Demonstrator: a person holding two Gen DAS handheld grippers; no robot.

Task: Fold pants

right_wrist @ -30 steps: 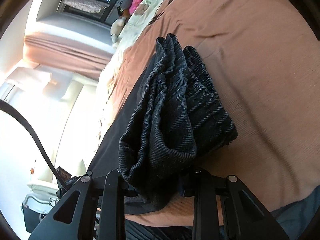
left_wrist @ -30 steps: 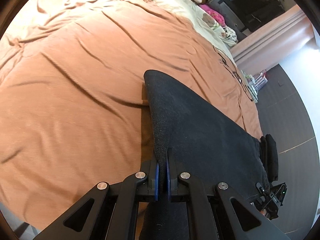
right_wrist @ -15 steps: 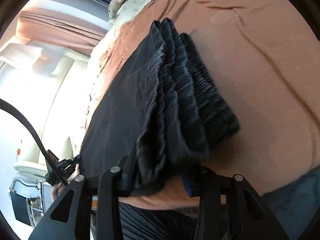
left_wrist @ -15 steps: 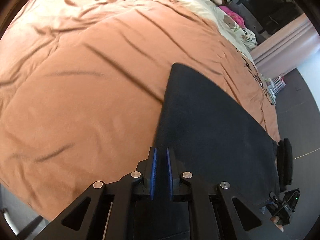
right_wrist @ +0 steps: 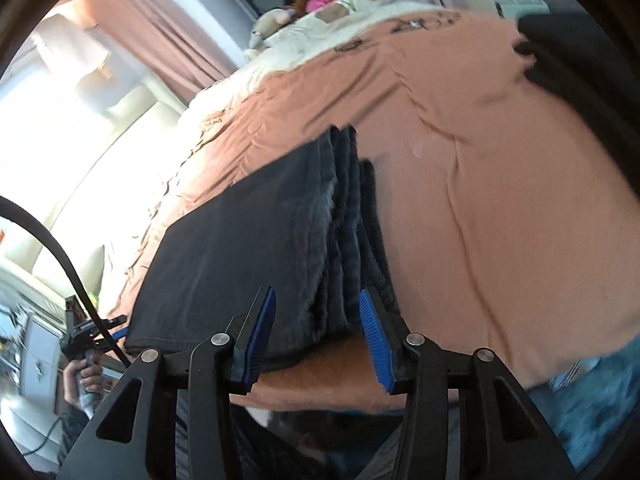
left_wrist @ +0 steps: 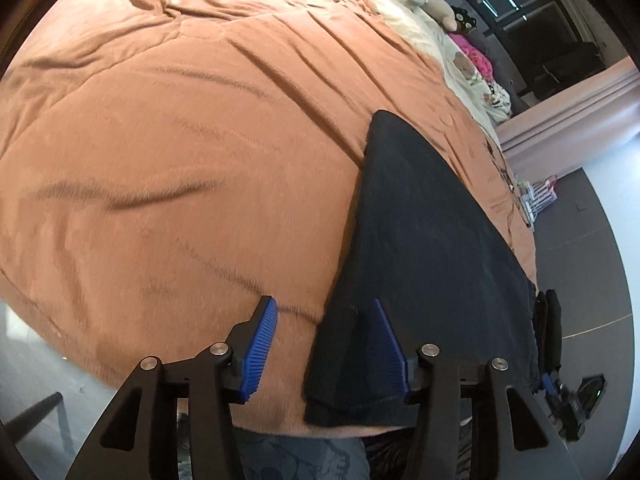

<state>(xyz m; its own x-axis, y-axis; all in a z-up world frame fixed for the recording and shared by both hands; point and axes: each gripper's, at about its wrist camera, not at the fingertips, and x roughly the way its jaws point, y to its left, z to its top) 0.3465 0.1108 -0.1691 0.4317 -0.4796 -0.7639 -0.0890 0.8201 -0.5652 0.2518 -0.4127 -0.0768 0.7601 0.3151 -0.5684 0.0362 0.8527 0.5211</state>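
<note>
My left hand-held gripper [left_wrist: 322, 344] had its blue pads pinched on the hem of the black pants [left_wrist: 420, 248] a second ago; its jaws have just been opening and now stand wide, the left pad over the bedspread, the right pad over the cloth, neither pressing on it. The hem corner that stood lifted in the pinch now lies flat on the orange bedspread [left_wrist: 180, 152], close to the near edge of the bed.

My right hand-held gripper [right_wrist: 316, 334] was packed with the bunched ribbed waistband a second ago. Its jaws have just been opening too, and they stand apart at a moderate width with the cloth lying between and beyond the pads, untouched as far as I can see. The pants [right_wrist: 256, 248] are now spread as a flat dark panel, with the ribbed folds stacked along its right side on the bedspread [right_wrist: 500, 200].

In the right view the person's other hand [right_wrist: 86, 376] grips the left tool's handle at the far left. Soft toys [left_wrist: 438, 6] and a pink item sit at the head of the bed. I see no containers here.
</note>
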